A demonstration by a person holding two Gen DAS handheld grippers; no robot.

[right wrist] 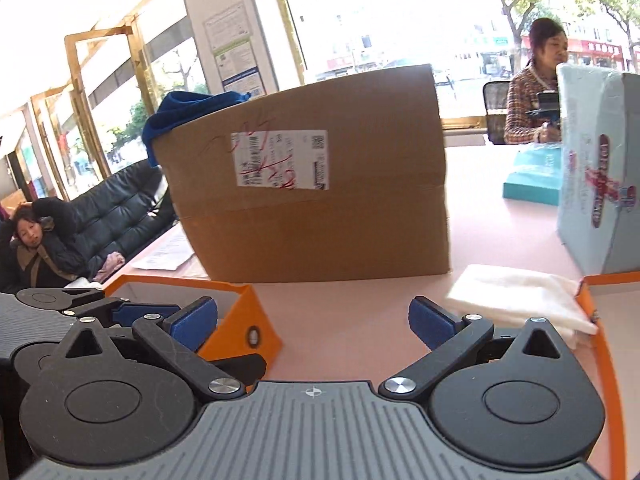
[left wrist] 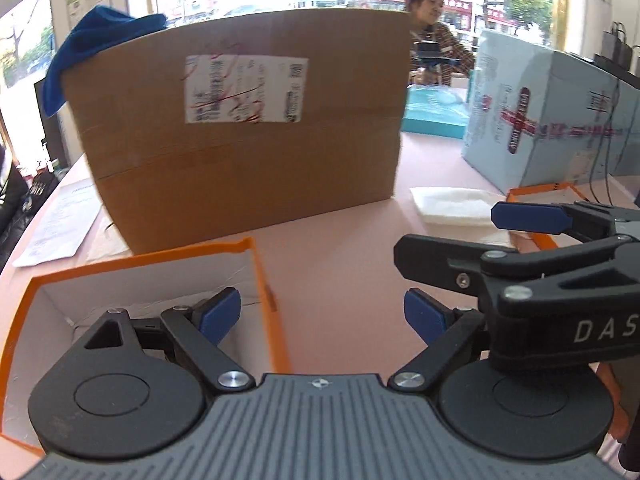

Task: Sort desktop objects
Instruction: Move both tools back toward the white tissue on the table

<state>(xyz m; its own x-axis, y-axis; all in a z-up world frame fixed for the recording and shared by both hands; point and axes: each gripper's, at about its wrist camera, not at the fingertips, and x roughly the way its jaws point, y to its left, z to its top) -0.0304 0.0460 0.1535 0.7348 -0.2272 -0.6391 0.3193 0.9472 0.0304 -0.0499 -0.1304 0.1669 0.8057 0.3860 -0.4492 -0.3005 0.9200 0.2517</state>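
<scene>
Holding both grippers wide open with nothing in them, your left gripper (left wrist: 322, 316) sits over the near orange box (left wrist: 256, 276), your right gripper (right wrist: 312, 322) over bare pink table (right wrist: 352, 312), white cloth (right wrist: 520, 296) just beyond, big cardboard box (right wrist: 312, 184) behind.

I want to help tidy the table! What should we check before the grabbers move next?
1. Left gripper open, holding nothing: ok.
2. Right gripper open, holding nothing: ok.
3. Orange box on the left open on top and ready: ok.
4. White cloth within view to pick up: ok.
5. Pink table between the fingers free of things: ok.
6. Whether anything hides behind the cardboard box: cannot tell.
</scene>
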